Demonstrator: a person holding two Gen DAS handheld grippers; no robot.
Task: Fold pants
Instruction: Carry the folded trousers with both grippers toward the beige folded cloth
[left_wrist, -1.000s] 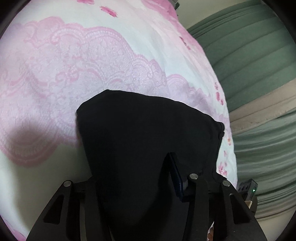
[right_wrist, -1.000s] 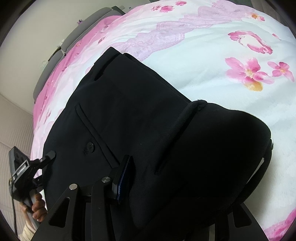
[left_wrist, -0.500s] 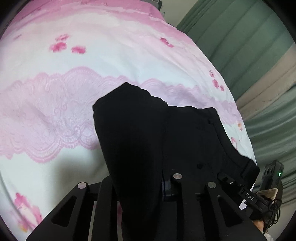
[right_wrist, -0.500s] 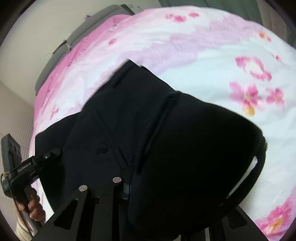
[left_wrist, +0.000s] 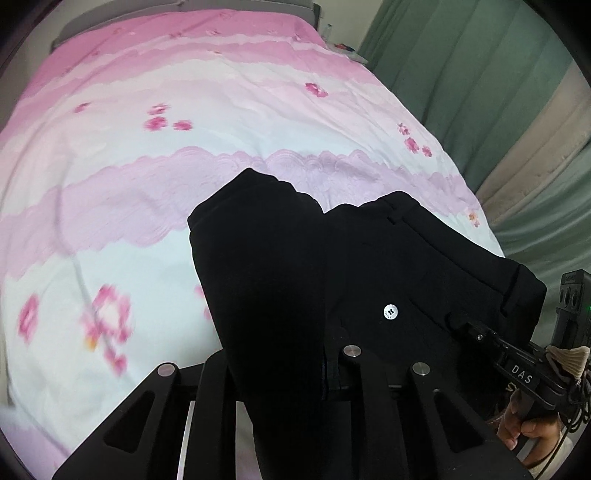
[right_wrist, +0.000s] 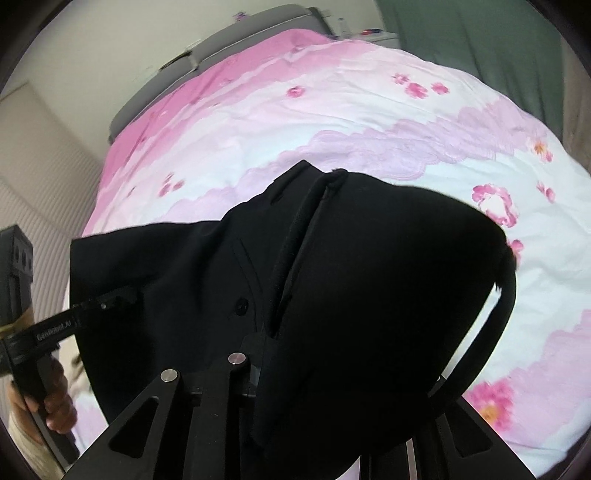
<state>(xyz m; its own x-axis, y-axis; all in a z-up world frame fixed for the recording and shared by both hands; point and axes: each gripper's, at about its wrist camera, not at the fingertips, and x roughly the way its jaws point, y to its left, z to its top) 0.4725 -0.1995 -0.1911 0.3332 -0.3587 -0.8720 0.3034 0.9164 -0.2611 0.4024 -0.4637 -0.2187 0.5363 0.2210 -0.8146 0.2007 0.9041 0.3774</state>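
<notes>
**Surroundings: bed, curtain, wall**

Bed (left_wrist: 229, 122) covered by white quilt with pink bands, lace-pattern stripe and scattered pink flowers. Grey headboard (right_wrist: 236, 40) at far end. Green curtain (left_wrist: 461, 85) along one side, with a beige strip. Cream wall (right_wrist: 92, 48) on the other.

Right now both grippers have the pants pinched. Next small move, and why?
Probably carry both grips forward over the bed and lower. The left gripper and right gripper each hold a fold of the black pants, the rest drapes onto the bedspread, and clear bedspread lies beyond.
</notes>
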